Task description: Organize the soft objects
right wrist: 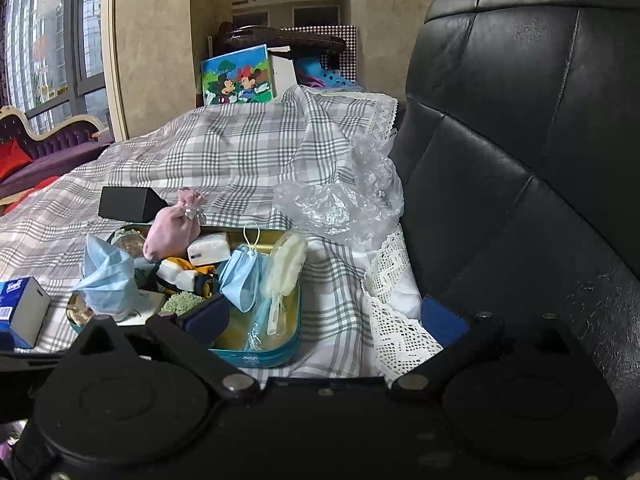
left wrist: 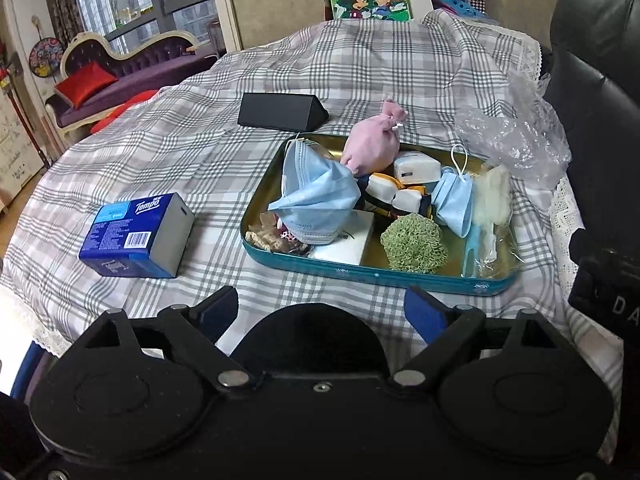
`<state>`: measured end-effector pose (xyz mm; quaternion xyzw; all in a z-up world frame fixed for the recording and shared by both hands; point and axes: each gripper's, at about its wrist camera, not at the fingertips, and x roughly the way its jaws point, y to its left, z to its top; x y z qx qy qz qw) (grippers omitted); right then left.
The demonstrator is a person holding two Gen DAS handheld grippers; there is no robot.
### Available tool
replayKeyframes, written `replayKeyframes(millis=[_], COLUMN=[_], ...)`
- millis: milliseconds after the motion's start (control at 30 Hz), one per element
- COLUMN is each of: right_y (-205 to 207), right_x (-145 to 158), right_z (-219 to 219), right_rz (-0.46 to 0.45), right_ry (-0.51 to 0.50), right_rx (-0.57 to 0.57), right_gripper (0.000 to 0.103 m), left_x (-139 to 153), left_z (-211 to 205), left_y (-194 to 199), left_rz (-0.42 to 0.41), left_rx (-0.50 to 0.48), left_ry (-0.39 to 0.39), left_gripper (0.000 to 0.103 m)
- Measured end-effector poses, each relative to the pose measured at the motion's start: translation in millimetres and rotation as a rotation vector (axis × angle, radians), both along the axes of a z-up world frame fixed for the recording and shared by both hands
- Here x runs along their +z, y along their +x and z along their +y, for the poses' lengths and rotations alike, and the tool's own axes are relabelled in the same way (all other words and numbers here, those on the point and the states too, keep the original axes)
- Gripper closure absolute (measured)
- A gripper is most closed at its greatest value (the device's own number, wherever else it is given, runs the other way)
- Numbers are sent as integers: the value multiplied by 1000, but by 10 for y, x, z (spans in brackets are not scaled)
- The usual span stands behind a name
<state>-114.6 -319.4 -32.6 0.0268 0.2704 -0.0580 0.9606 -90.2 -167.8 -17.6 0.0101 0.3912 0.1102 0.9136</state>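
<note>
A teal tin tray (left wrist: 372, 274) on the plaid tablecloth holds soft things: two blue face masks (left wrist: 316, 196), a pink cloth pouch (left wrist: 370, 148), a green fuzzy ball (left wrist: 414, 242), white tissue packs (left wrist: 416, 170) and a wrapped white puff (left wrist: 492, 196). The tray also shows in the right wrist view (right wrist: 260, 354), with the pouch (right wrist: 172, 232) and masks (right wrist: 240, 276). My left gripper (left wrist: 322, 314) is open and empty, just short of the tray's near rim. My right gripper (right wrist: 324, 316) is open and empty, by the tray's right end.
A blue Tempo tissue box (left wrist: 136, 236) lies left of the tray. A black triangular box (left wrist: 282, 112) sits behind it. A crumpled clear plastic bag (left wrist: 516, 136) lies at the right table edge. A black leather chair (right wrist: 520, 160) stands close on the right.
</note>
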Motion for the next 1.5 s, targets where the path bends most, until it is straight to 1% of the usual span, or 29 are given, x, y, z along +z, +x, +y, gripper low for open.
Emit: replayKeyframes(millis=[100,233,867,1500], right_y=[-3,1,106,109], right_x=[2,-11,-95,-107], right_z=[17,25,-23,-19], right_rz=[5,19,102,111], right_ry=[-6,-4,46,49], right_rx=[4,10,19,23], right_gripper=[0,0,0,0], left_x=[12,8,-50,-84], left_z=[-22,-26,-48,-58], left_y=[-27,-37,-29,-1], left_rz=[-8,-2,43,80], left_rx=[2,7,5,5], left_ry=[18,17,22,10], left_gripper=[14,10,9,9])
